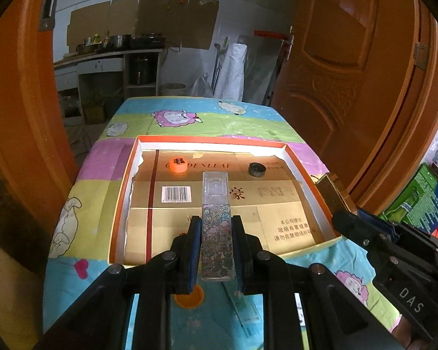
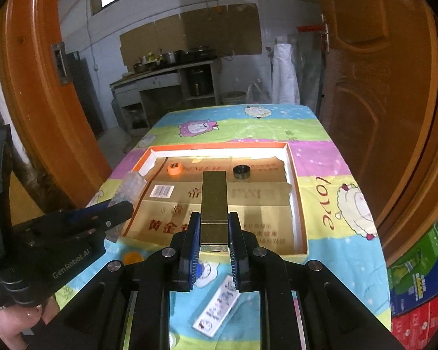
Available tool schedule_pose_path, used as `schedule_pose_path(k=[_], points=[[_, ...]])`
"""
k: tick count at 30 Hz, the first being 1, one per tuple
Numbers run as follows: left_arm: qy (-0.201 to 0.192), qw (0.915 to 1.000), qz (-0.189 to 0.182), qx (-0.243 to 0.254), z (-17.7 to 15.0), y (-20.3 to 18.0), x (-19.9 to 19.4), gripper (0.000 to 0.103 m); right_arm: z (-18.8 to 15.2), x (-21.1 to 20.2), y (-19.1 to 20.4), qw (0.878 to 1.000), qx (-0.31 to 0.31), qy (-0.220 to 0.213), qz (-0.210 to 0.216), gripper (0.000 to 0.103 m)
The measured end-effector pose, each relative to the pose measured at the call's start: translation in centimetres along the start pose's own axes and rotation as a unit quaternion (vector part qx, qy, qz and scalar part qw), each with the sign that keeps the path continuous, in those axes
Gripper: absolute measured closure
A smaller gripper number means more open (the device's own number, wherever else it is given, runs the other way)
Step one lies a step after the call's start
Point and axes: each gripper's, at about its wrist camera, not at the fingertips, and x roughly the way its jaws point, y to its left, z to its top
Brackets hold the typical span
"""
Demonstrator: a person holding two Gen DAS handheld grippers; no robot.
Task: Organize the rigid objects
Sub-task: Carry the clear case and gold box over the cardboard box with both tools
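Observation:
My left gripper [image 1: 216, 221] is shut on a tall clear bottle with a floral pattern [image 1: 216, 233] and holds it above the near part of the orange-rimmed shallow box [image 1: 210, 140]. My right gripper [image 2: 214, 218] is shut on a gold rectangular block [image 2: 214, 201] and holds it over the box's [image 2: 219, 146] near edge. In the box lie an orange round cap [image 1: 177, 164], also seen in the right wrist view [image 2: 174, 168], and a black round lid [image 1: 257, 169], also seen there [image 2: 241, 171]. Each gripper shows in the other's view, the right one [image 1: 344, 218] and the left one [image 2: 122, 207].
The box is lined with flattened gold carton pieces [image 1: 219, 204] and sits on a table with a cartoon sheep cloth [image 1: 175, 116]. A white flat packet [image 2: 217, 306] and an orange disc [image 1: 189, 297] lie on the cloth near me. Orange doors [image 1: 350, 58] flank the table. Coloured cartons [image 1: 423, 204] stand at right.

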Motion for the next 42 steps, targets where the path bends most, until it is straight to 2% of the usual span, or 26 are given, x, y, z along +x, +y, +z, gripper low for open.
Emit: schedule_pose_path(k=[25,42], points=[[0.047,0.9988,0.007,-0.016,2.8,2.1,8.6,0.083,2.9,9.8,-2.4,0.999,0.011,0.042,0.008,0.085],[0.069,0.9973,0.014,-0.019,2.6,2.7,11.3,0.083,2.4,12.7,-2.9,0.998,0.014,0.069,0.006,0.085]])
